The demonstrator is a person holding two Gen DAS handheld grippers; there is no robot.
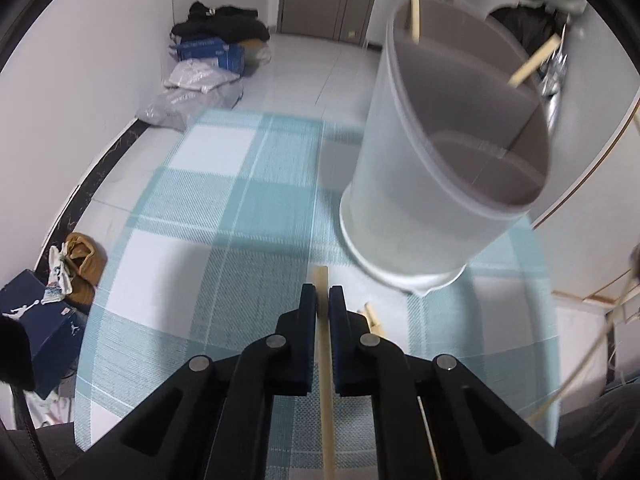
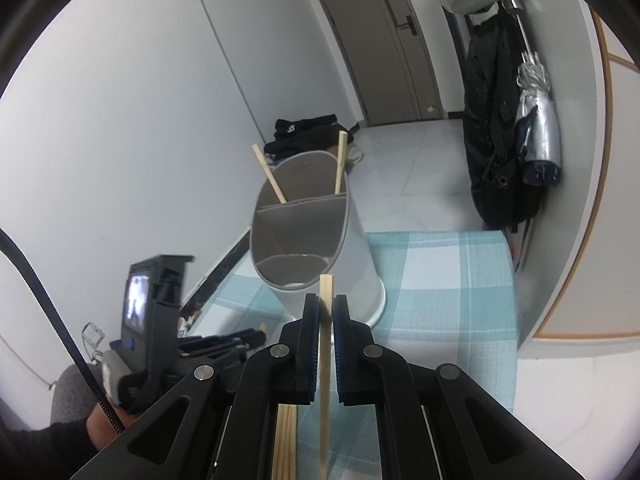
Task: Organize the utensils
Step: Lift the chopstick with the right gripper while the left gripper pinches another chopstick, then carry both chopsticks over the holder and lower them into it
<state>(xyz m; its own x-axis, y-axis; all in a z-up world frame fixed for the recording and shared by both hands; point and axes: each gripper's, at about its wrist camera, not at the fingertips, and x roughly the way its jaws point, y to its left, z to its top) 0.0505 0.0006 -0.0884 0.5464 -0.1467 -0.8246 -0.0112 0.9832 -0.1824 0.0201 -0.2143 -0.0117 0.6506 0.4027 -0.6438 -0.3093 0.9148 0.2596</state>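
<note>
The left gripper (image 1: 322, 296) is pinching a pale wooden chopstick (image 1: 325, 360), whose tip juts just past the fingertips. The right gripper (image 2: 326, 304) is likewise clamped on its own chopstick (image 2: 325, 344), which stands upright between the pads. Beneath the right gripper's body, to its left, a bundle of further chopsticks (image 2: 286, 440) lies on the cloth.

Ahead of both claws stands the grey utensil holder (image 2: 320, 248), a divided tub with two chopsticks (image 2: 272, 178) already leaning in its far compartment; its near compartments look bare, though the left wrist view is blurred there. It stands on a tablecloth (image 1: 200, 240) checked in teal and white, which covers the table under both claws.

Beyond the table edge lies a pale tiled floor (image 1: 304, 68) running to a grey-brown door (image 2: 380, 40). Left of the left gripper, against the white wall, sit blue shoeboxes (image 1: 40, 328), a tan shoe (image 1: 86, 260) and heaped dark clothes (image 1: 224, 24). Right of the right gripper, a black coat (image 2: 496, 128) and a folded silver umbrella (image 2: 536, 120) hang.
</note>
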